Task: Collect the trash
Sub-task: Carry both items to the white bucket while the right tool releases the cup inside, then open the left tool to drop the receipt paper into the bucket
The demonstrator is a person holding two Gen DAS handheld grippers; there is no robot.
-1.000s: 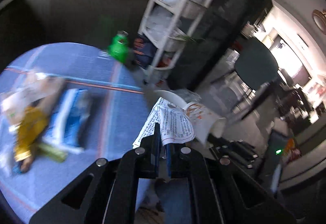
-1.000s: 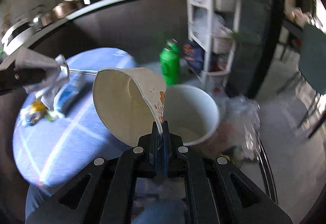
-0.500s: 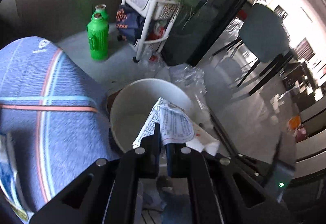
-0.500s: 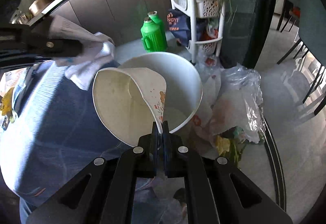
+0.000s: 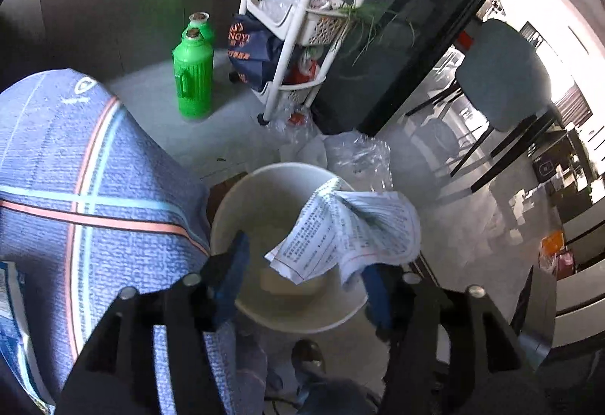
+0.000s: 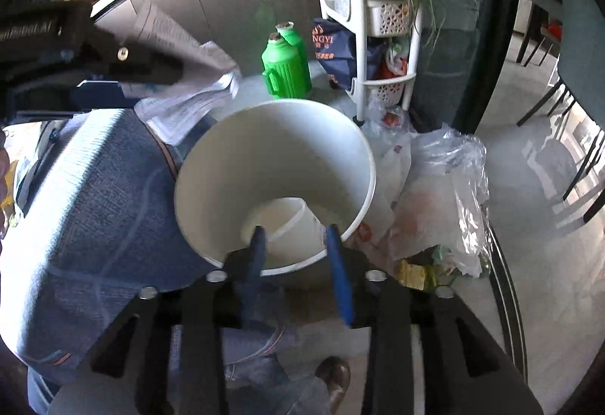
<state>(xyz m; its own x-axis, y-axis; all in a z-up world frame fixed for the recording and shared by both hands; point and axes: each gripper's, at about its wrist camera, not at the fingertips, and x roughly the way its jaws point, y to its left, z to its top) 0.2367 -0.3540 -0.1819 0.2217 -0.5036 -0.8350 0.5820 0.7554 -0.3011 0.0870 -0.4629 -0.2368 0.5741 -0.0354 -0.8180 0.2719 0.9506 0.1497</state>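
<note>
A white trash bin (image 5: 242, 203) stands on the floor beside the table; it also shows in the right wrist view (image 6: 234, 165). My left gripper (image 5: 308, 264) is open above the bin. A printed paper sheet (image 5: 351, 229) hangs between its fingers, draped against the right one; it also shows in the right wrist view (image 6: 189, 75). My right gripper (image 6: 297, 245) is open above the bin. A paper cup (image 6: 287, 222) lies inside the bin below it.
A blue striped tablecloth (image 5: 75, 188) covers the table on the left. Two green bottles (image 5: 193, 75), a white shelf trolley (image 5: 298, 18) and clear plastic bags (image 6: 446, 195) stand around the bin. A chair (image 5: 503, 82) is at the right.
Both grippers have opened. The paper cup has left my right gripper and lies in the bin. The paper sheet is loose between my left fingers.
</note>
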